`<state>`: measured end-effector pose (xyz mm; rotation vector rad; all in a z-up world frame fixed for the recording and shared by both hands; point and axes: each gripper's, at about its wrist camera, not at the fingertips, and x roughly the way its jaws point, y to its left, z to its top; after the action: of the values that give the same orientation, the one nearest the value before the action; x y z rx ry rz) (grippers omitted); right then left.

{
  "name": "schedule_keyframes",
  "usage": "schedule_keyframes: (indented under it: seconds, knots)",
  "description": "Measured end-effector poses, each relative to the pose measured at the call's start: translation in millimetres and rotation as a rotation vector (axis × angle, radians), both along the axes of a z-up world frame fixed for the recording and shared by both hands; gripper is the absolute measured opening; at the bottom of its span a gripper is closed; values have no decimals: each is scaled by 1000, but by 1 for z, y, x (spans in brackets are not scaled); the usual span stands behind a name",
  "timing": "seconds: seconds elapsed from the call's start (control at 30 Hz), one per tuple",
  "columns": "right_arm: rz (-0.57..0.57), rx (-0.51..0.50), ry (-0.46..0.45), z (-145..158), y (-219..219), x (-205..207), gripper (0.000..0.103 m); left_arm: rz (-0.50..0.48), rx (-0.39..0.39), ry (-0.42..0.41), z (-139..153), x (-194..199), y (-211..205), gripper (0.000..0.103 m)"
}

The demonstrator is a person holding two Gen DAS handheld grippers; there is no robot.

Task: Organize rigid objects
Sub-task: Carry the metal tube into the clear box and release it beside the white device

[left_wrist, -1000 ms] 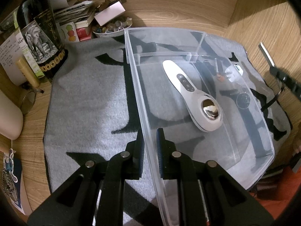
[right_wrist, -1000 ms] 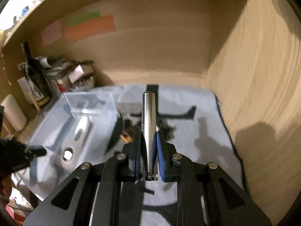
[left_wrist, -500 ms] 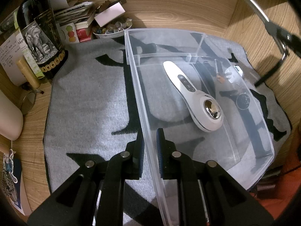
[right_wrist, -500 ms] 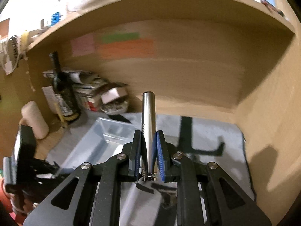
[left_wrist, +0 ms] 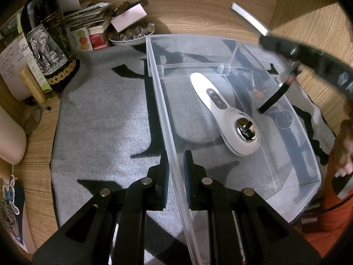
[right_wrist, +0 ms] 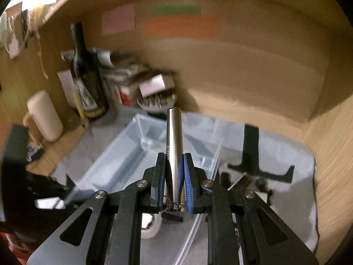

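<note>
Left wrist view first: the left tongs (left_wrist: 175, 172) are pinched on the near wall of the clear plastic bin (left_wrist: 164, 119), one jaw outside and one inside, pinning it to the grey mat (left_wrist: 99, 114). Inside lies a white handheld device (left_wrist: 222, 112), its long axis running from the handle at about 11 o'clock to the shiny head at about 5 o'clock. At the right, the right tongs (left_wrist: 268, 38) hang over the bin's far corner with a strap (left_wrist: 275, 95) dangling below them.

Right wrist view: the right tongs (right_wrist: 174, 172) are pressed tight on a metal cylinder (right_wrist: 174, 141), which stands along the fingers and points to 12 o'clock, its free end toward the bin's small back compartment (right_wrist: 154, 132).

Risks, as I judge them: the smooth, slim cylinder could slide or swivel in the pads, since only its lower part is gripped. Released from this height it may bounce, roll against the device, or land in the wrong compartment. The dangling strap could snag the bin's rim, and a knock there might tug the wall out of the left grip.
</note>
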<state>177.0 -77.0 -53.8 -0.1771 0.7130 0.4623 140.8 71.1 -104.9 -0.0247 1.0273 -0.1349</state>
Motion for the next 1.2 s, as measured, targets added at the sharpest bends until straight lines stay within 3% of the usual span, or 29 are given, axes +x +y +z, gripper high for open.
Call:
schedule_keyframes:
  seconds: [0.4,0.8,0.87,1.2]
  knots:
    - [17,-82,113,-35,7,16,14,-1,-3,-2,0,-2,1,13]
    - [30,-98,105,-32,6,12,15,-3,-2,-3,0,-3,1,13]
    - [28,-92,95,-28,4,9,17,-3,-1,-3,-1,-3,1,13]
    - [-37,-54,-19,8,-23,-10,49,-3,-3,-4,-1,-4,1,13]
